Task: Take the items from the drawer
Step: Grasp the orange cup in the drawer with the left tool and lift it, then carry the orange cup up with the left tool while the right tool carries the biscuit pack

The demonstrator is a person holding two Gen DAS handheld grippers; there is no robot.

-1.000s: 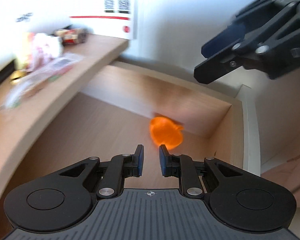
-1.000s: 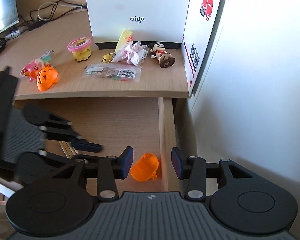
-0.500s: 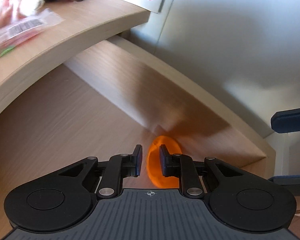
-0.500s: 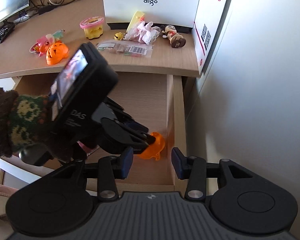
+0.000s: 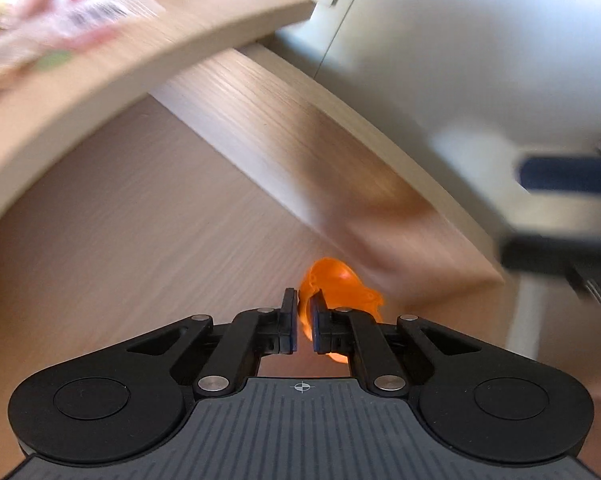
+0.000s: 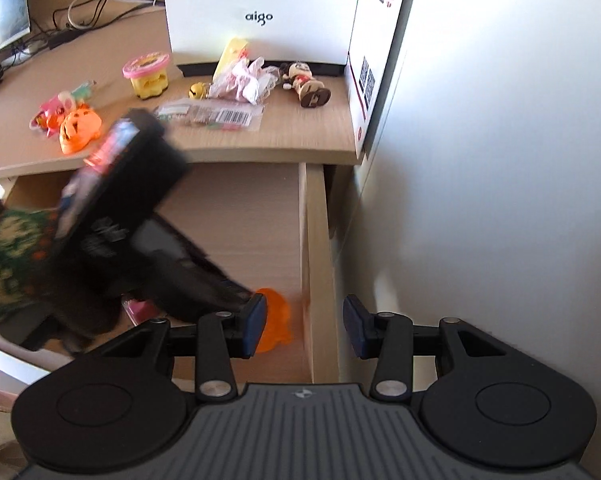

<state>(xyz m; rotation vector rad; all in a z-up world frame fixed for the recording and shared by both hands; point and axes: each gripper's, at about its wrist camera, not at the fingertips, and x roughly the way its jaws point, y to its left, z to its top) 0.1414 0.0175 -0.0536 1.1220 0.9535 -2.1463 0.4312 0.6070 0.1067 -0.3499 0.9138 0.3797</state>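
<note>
Orange plastic, a small toy (image 5: 332, 280), is seen low and right of centre in the left wrist view, in the wooden drawer (image 5: 100, 220) near its right wall. It is pinched between the clenched left gripper (image 5: 305, 305). The right gripper (image 6: 305, 328) is held released, with nothing between its fingers, at the lower centre of its own view.

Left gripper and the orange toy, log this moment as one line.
left gripper: shut on orange toy | toy: in drawer, right corner | right gripper: open, empty, over drawer edge
</note>
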